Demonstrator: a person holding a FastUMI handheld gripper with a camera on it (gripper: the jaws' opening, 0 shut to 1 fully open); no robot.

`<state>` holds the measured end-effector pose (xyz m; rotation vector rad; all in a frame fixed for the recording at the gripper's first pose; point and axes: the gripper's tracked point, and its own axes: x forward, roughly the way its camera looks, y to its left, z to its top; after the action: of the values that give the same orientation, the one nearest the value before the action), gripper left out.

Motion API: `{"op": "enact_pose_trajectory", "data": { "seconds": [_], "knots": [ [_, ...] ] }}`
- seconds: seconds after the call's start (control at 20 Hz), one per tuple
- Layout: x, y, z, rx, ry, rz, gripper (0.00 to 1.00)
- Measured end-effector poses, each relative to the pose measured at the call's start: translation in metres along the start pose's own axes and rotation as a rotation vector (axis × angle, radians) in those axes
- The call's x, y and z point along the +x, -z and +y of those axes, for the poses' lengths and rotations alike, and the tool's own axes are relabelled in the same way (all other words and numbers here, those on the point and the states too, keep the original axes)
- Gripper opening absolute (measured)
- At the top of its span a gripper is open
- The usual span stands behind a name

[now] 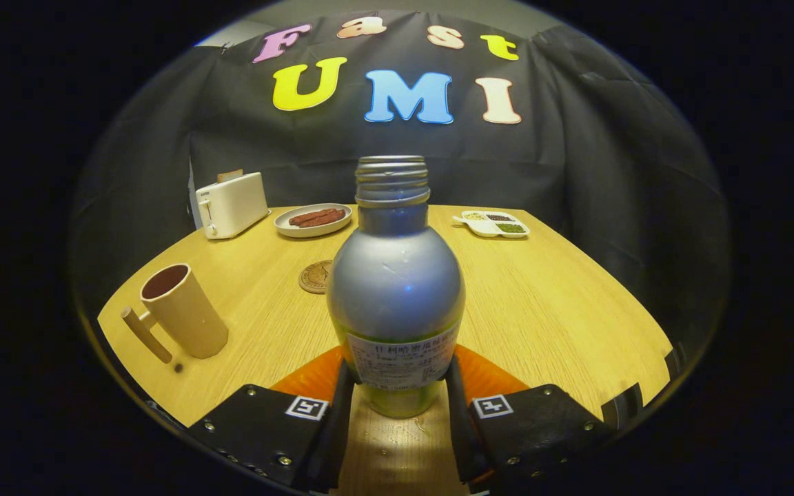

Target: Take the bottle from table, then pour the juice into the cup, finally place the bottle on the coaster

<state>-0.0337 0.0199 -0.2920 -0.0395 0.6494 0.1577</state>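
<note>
Tongs (pixel 397 386) pinching bottle (pixel 395 289) at its lower body, one finger pressed on each side at the label; bottle upright, uncapped, threaded neck bare, rounded silvery shoulder, greenish at the base. Wood-grain desk (pixel 562 303) below. Tan cup (pixel 183 311) with straight handle stands well off to the left, tilted in the fisheye. Round brown coaster (pixel 314 276) lies just beyond the bottle, partly hidden. Farther back: white toaster (pixel 233 204), plate of sausages (pixel 313 220), white divided tray (pixel 493 224).
</note>
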Motion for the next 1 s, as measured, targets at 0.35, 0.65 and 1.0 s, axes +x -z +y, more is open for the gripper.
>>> {"op": "enact_pose_trajectory", "data": {
  "seconds": [0.35, 0.65, 1.0],
  "knots": [
    [-0.005, -0.032, 0.009, -0.174, 0.012, -0.019, 0.62],
    [-0.006, -0.047, 0.028, -0.315, 0.014, -0.026, 0.62],
    [-0.007, -0.054, 0.051, -0.466, 0.003, -0.014, 0.62]
  ]
}}
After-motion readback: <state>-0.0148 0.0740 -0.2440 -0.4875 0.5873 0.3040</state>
